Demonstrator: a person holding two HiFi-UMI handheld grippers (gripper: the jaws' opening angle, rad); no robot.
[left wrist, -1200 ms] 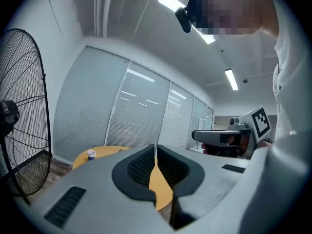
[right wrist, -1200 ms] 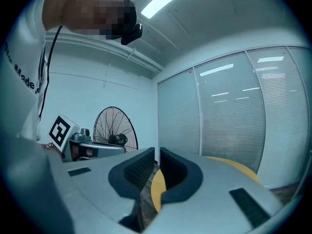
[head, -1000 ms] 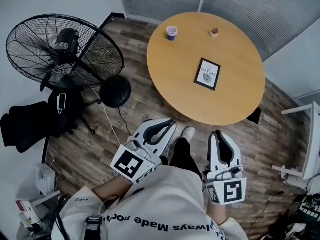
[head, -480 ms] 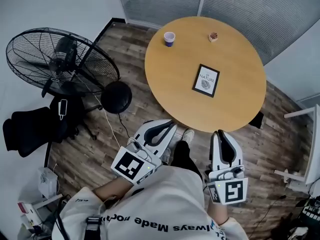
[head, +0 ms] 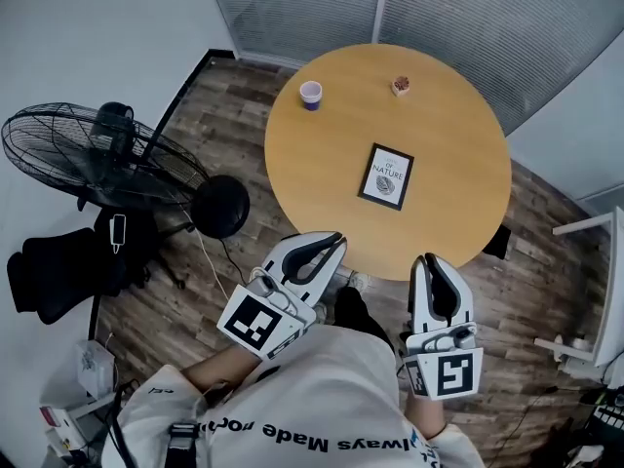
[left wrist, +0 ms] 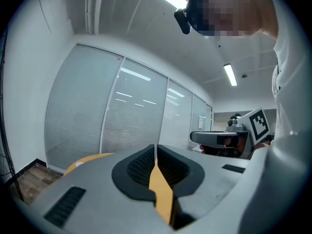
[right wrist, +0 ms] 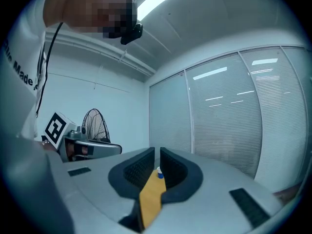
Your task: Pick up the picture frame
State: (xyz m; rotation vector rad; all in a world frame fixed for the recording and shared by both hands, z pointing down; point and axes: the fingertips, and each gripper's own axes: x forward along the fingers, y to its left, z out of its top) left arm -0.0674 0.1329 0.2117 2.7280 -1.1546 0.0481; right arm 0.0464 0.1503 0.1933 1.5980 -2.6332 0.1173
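L gripper is held shut & empty near the round wooden table, the picture frame is laid flat mid-table, and R gripper is held almost shut, empty

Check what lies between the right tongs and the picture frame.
Only bare wooden tabletop, as the head view shows: nothing lies between the right tongs and the picture frame.

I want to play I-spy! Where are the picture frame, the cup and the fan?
picture frame (head: 386,176): head view, middle of its print.
cup (head: 311,94): head view, its open top.
fan (head: 97,159): head view, its wire grille.
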